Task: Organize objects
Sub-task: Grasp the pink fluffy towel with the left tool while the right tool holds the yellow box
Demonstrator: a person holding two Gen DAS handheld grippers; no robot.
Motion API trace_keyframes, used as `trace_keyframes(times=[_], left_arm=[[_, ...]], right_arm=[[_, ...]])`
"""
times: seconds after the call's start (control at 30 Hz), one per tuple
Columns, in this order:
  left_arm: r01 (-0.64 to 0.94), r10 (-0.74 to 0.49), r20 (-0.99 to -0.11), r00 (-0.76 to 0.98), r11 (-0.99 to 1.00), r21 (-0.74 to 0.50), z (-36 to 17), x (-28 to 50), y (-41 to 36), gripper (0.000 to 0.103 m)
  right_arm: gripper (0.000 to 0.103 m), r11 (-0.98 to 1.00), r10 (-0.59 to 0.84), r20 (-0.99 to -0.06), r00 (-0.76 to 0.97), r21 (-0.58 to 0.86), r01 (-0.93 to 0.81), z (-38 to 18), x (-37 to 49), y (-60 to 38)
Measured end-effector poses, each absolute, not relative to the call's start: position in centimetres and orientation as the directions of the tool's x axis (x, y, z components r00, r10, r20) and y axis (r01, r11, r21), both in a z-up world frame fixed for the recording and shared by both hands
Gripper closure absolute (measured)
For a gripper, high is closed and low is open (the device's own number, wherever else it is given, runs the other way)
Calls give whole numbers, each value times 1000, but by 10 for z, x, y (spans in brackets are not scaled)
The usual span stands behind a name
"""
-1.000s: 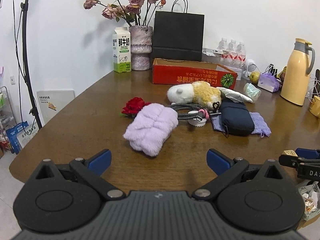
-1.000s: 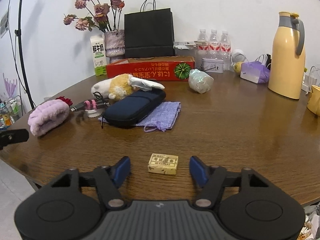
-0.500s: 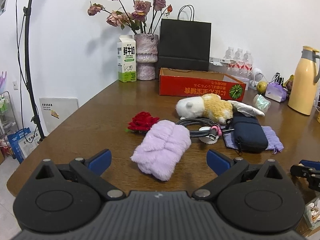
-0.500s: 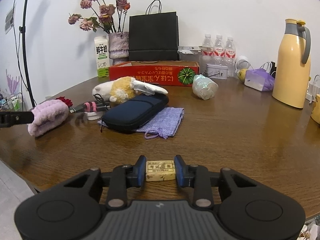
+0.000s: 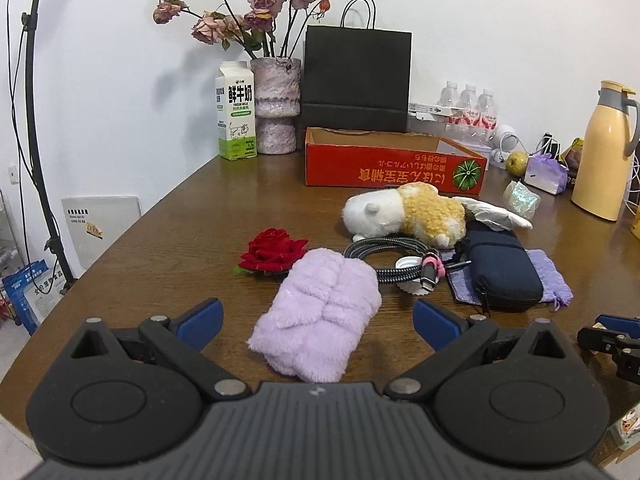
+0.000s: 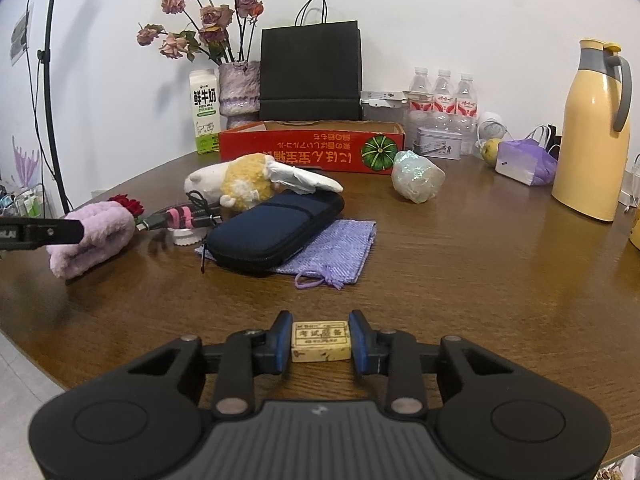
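Note:
My right gripper [image 6: 320, 344] is shut on a small yellowish eraser [image 6: 321, 341] and holds it just above the table's front edge. My left gripper [image 5: 318, 320] is open, its blue pads either side of a folded lilac plush towel [image 5: 320, 312], also in the right wrist view [image 6: 90, 234]. A red fabric rose [image 5: 274, 249], a coiled cable [image 5: 394, 258], a plush toy [image 5: 408, 216], a dark blue case [image 6: 276, 226] on a lilac pouch [image 6: 340, 250] lie mid-table. The red cardboard box [image 6: 312, 147] stands behind them.
A milk carton [image 5: 237, 116], a vase of dried roses [image 5: 276, 104] and a black paper bag [image 5: 356, 80] line the back wall. A yellow thermos [image 6: 592, 132], water bottles [image 6: 442, 100], a tin [image 6: 438, 148] and an iridescent wrapped object [image 6: 416, 176] stand at the right.
My right gripper has closed on the eraser and lifted it slightly. My left gripper has moved forward to the lilac towel, staying open.

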State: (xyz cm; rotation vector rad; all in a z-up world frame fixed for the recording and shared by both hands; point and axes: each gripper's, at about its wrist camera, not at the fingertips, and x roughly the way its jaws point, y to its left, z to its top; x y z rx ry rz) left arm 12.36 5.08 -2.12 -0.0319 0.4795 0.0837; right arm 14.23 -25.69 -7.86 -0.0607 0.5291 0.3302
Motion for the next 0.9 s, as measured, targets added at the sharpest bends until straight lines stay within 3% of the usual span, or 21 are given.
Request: trace_keyframes(times=[0.13, 0.3, 0.67, 0.9], left_arm=[[-77, 62, -486, 872, 997, -11, -27, 134, 51, 7], [-75, 44, -529, 848, 997, -37, -36, 145, 54, 33], [-93, 83, -499, 863, 996, 6, -36, 145, 43, 71], [-91, 80, -487, 870, 996, 0, -32, 140, 43, 75]], right_arm=[[74, 945, 294, -505, 812, 28, -325, -79, 142, -257], [74, 943, 300, -506, 809, 26, -333, -77, 149, -250], [74, 937, 318, -500, 805, 35, -348, -79, 151, -249], [74, 934, 329, -490, 808, 43, -354, -77, 149, -250]])
